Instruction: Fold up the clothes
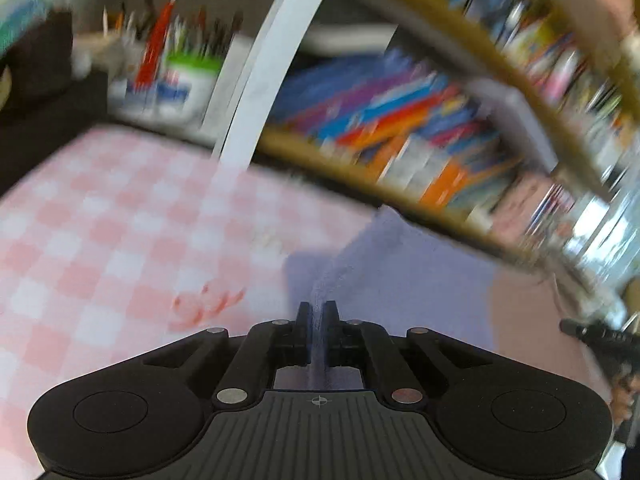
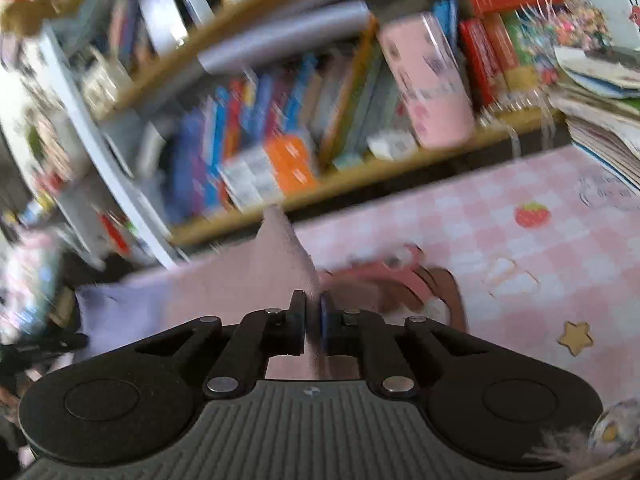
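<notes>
pink checked surface [image 1: 100, 216] before a blurred bookshelf [image 2: 280, 184], cloth [image 1: 400, 280] lifted over it.
left gripper [image 1: 319, 312] fingers pressed together on a lilac fold of the cloth; right gripper [image 2: 313, 308] fingers clamped on its pink part, a peak of it standing up just past the tips. cloth held above the surface between both grippers, lilac toward the left, pink toward the right. strawberry print [image 2: 532, 215] and star print [image 2: 577, 337] on the surface at right.

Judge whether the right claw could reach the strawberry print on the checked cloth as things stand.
Probably not yet: the right claw is shut on the garment, though bare checked cloth leads to the strawberry print.
</notes>
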`<state>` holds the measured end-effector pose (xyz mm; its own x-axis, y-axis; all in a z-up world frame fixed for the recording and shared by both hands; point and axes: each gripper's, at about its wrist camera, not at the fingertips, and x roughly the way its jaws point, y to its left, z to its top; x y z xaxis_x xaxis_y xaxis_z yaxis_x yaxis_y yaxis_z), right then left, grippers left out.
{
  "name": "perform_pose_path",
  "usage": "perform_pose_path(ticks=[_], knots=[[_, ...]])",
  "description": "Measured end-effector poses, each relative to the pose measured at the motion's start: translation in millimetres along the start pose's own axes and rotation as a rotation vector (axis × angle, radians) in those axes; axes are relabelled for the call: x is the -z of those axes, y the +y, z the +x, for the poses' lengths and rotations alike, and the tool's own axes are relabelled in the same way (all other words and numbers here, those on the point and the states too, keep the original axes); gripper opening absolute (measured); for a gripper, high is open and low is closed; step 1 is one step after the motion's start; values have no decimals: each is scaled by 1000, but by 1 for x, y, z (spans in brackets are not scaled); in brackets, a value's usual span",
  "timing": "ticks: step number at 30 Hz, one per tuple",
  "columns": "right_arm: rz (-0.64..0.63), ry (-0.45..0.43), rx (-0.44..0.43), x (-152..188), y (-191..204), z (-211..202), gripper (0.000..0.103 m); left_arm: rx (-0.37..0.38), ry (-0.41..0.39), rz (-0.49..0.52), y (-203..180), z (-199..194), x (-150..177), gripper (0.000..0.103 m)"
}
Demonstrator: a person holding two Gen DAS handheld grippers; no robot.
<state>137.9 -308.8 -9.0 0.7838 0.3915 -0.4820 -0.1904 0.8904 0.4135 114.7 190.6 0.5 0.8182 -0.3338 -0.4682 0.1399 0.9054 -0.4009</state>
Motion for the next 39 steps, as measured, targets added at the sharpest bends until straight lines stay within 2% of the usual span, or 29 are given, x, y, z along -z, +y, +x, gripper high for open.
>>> perform_pose_path(ticks=[2, 4, 5, 6, 7, 11, 12, 13, 14, 15, 16, 18, 20, 22, 23, 24, 26, 28, 30, 32, 35, 36, 38, 39], knots=[[-18, 40, 37, 7, -1, 12, 12, -34, 27, 30, 1, 7, 5, 11], [-51, 18, 57, 6, 2, 9, 22, -51, 22, 78, -3, 6, 4, 15], [-81, 5, 63, 4, 5, 7, 25, -47, 19, 117, -8, 6, -1, 19], [-116, -8, 66, 2, 8, 5, 32, -43, 16, 156, -12, 6, -6, 26], [-155, -8, 73, 1, 12, 7, 37, -40, 13, 195, -17, 6, -10, 28], [-269, 25, 110, -4, 27, 28, 34, -111, 51, 339, -36, 39, -23, 29], [-272, 36, 112, -5, 28, 34, 21, -113, 71, 343, -37, 47, -24, 27], [-255, 40, 100, -7, 27, 36, 8, -105, 96, 321, -36, 53, -26, 21], [-232, 40, 83, -10, 25, 36, 8, -85, 97, 271, -33, 54, -28, 4], [-209, 41, 67, -12, 23, 36, 7, -65, 98, 220, -30, 54, -31, 4], [-174, 33, 44, -15, 20, 32, 7, -35, 80, 165, -24, 51, -33, 4], [-75, 29, 21, -17, 7, 30, 7, -38, 101, 96, -13, 56, -31, 4], [-23, 68, 27, -12, -4, 39, 7, -36, 111, 73, -7, 60, -27, 4], [12, 63, 8, -9, -9, 41, 7, -35, 120, 50, -2, 64, -23, 6], [24, 59, 3, -9, -10, 40, 8, -34, 115, 47, 0, 62, -23, 11], [29, 57, 4, -10, -11, 37, 10, -26, 109, 45, 1, 57, -21, 11], [33, 57, 9, -10, -12, 31, 21, -10, 96, 42, 4, 47, -16, 13], [28, 61, 12, -6, -14, 20, 37, 5, 83, 39, 7, 37, -12, 16], [32, 74, 6, 0, -17, 11, 37, 21, 70, 35, 9, 28, -7, 28], [58, 91, -9, 6, -21, 6, 37, 33, 67, 15, 13, 24, -5, 30], [104, 108, -38, 13, -23, 3, 37, 44, 75, -39, 19, 26, -2, 29], [112, 114, -38, 13, -23, 5, 35, 47, 77, -57, 21, 27, -2, 27], [138, 124, -63, 15, -22, 7, 24, 55, 83, -93, 25, 28, 0, 23], [148, 126, -68, 16, -21, 7, 22, 59, 86, -111, 28, 29, 1, 19]])
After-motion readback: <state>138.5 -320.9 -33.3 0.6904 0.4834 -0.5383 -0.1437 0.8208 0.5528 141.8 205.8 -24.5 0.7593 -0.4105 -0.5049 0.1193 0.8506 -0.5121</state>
